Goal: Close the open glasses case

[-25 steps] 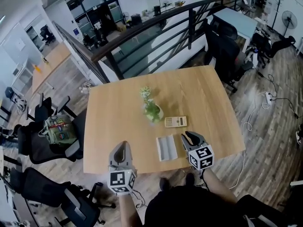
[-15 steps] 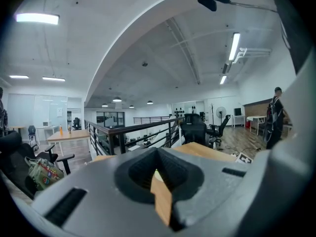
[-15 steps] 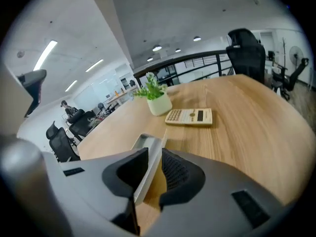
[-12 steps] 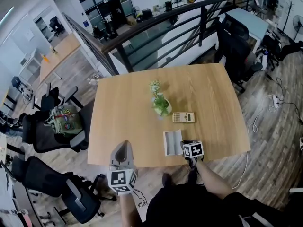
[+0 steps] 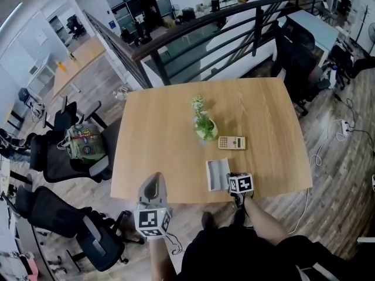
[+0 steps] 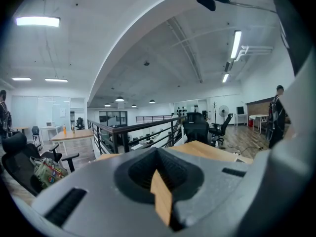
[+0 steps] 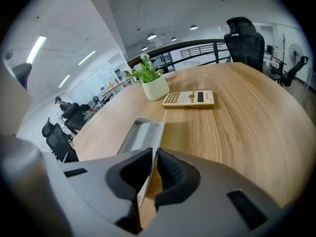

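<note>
The open grey glasses case [image 5: 216, 174] lies near the front edge of the wooden table [image 5: 158, 139], its two halves spread flat. My right gripper [image 5: 231, 178] is at the case's right edge. In the right gripper view its jaws are closed on the thin near rim of the glasses case [image 7: 140, 132], with the right gripper [image 7: 150, 169] low over the tabletop. My left gripper [image 5: 153, 181] hovers off the table's front edge, to the left of the case. The left gripper [image 6: 159, 181] is shut with nothing in it.
A small potted plant [image 5: 204, 124] stands mid-table, and a beige calculator [image 5: 232, 142] lies just right of it, behind the case. Both show beyond the case as the plant [image 7: 150, 80] and calculator [image 7: 189, 98]. Office chairs [image 5: 64, 157] and a railing [image 5: 193, 34] surround the table.
My right gripper was open beside the case; it has moved in to the case's right edge and closed on the rim. The left gripper has barely moved.
</note>
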Motion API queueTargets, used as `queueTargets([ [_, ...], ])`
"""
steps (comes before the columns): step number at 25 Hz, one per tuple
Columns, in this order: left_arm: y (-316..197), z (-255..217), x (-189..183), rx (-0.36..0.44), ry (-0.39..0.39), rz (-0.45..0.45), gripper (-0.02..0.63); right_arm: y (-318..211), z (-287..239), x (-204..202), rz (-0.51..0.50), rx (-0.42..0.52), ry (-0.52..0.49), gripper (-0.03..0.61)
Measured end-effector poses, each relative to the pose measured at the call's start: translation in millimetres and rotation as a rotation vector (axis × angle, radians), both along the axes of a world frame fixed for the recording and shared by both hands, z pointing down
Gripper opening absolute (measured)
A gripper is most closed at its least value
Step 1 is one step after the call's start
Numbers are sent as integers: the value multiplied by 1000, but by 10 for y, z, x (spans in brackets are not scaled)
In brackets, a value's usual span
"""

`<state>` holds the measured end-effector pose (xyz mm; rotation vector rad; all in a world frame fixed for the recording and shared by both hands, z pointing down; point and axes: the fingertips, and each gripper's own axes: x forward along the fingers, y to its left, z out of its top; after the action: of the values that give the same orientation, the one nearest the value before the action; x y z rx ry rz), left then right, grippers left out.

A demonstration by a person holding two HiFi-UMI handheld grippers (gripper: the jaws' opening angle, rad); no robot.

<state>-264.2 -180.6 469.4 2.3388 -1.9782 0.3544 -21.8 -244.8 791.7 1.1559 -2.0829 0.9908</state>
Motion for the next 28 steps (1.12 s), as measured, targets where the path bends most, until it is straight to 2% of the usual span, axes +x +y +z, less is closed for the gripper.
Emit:
queueTargets([
  [3, 18, 10, -12, -3, -1, -3, 0, -13, -38, 19, -14, 19, 44, 40],
  [6, 23, 27, -21, -2, -1, -4, 0, -50, -83, 2, -83, 91, 170, 37],
  [8, 28, 34, -19, -3, -5, -4, 0, -55, -129, -41, -176, 162, 306, 37],
  [14, 30, 5, -3, -2, -6, 1, 0, 83, -226, -228, -498, 408, 798, 35],
  [18, 40, 22, -21, -3, -10, -1, 0, 159, -224, -323, -656, 568, 1046, 43],
  [20, 44, 35, -30, -7, -11, -5, 0, 214, -218, -367, -715, 627, 1113, 49],
  [23, 58, 63, -53, -13, -9, -7, 0, 325, -149, -459, -776, 680, 1146, 63],
  [28, 83, 93, -83, -19, -7, -5, 0, 512, -41, -576, -856, 671, 1140, 94],
])
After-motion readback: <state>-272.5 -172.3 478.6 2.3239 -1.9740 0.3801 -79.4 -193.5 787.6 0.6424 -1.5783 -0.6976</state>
